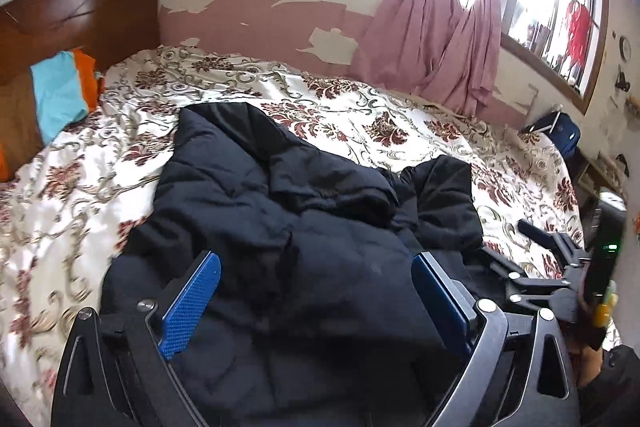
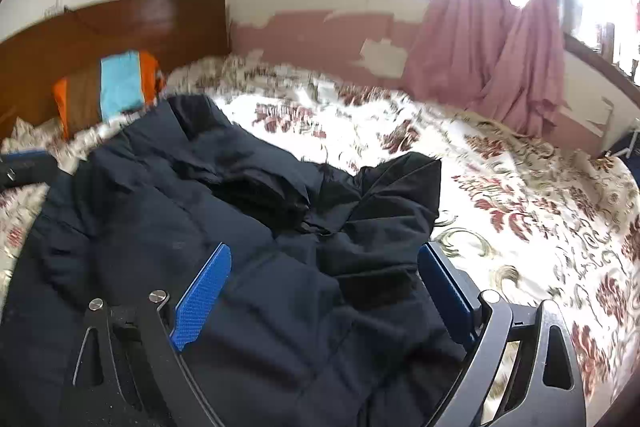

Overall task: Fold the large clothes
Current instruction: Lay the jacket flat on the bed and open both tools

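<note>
A large dark navy padded jacket (image 1: 280, 211) lies crumpled on the floral bedspread (image 1: 360, 115); it also shows in the right wrist view (image 2: 224, 211). My left gripper (image 1: 316, 263) is open, its blue pads (image 1: 192, 299) spread wide above the jacket's near part. My right gripper (image 2: 324, 259) is open too, blue pads (image 2: 204, 291) apart over the jacket's right half. The right gripper also appears at the right edge of the left wrist view (image 1: 552, 263). Neither holds any cloth.
A wooden headboard (image 1: 80, 15) and an orange, blue and brown pillow (image 1: 60, 95) are at the far left. Pink curtains (image 1: 440, 39) hang by the window at the back. A blue case (image 1: 564, 135) stands beyond the bed's far right corner.
</note>
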Tool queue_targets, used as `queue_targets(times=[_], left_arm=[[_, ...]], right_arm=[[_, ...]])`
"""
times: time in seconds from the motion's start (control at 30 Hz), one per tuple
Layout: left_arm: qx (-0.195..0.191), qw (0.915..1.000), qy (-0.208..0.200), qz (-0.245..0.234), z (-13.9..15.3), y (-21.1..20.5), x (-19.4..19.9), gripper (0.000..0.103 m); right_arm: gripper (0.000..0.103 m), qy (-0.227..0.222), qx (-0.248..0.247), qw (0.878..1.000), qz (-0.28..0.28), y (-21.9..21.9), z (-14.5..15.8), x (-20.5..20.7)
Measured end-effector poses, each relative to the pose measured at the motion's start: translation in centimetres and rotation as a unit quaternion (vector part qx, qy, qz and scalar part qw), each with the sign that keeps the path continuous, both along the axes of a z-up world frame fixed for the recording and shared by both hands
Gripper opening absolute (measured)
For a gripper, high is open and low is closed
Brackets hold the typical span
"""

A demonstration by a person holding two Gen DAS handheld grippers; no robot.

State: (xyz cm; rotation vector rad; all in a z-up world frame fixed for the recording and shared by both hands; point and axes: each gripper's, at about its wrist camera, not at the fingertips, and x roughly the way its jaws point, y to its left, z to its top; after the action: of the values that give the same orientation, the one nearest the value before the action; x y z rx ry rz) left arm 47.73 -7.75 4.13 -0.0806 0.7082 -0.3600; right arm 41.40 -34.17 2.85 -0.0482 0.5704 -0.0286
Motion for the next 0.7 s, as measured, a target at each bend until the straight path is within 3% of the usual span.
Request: queue_targets(times=[0.33, 0.7], left_arm=[[0.044, 0.9945, -0.089, 0.032, 3.7, 2.3, -12.3, 0.102], [0.015, 0.9886, -0.135, 0.065, 6.5, 5.4, -21.7, 0.102]], right_arm=[[0.095, -0.077, 0.048, 0.994, 0.055, 2.6, 4.3, -10.4], [0.101, -0.124, 0.074, 0.989, 0.043, 3.9, 6.8, -19.1]])
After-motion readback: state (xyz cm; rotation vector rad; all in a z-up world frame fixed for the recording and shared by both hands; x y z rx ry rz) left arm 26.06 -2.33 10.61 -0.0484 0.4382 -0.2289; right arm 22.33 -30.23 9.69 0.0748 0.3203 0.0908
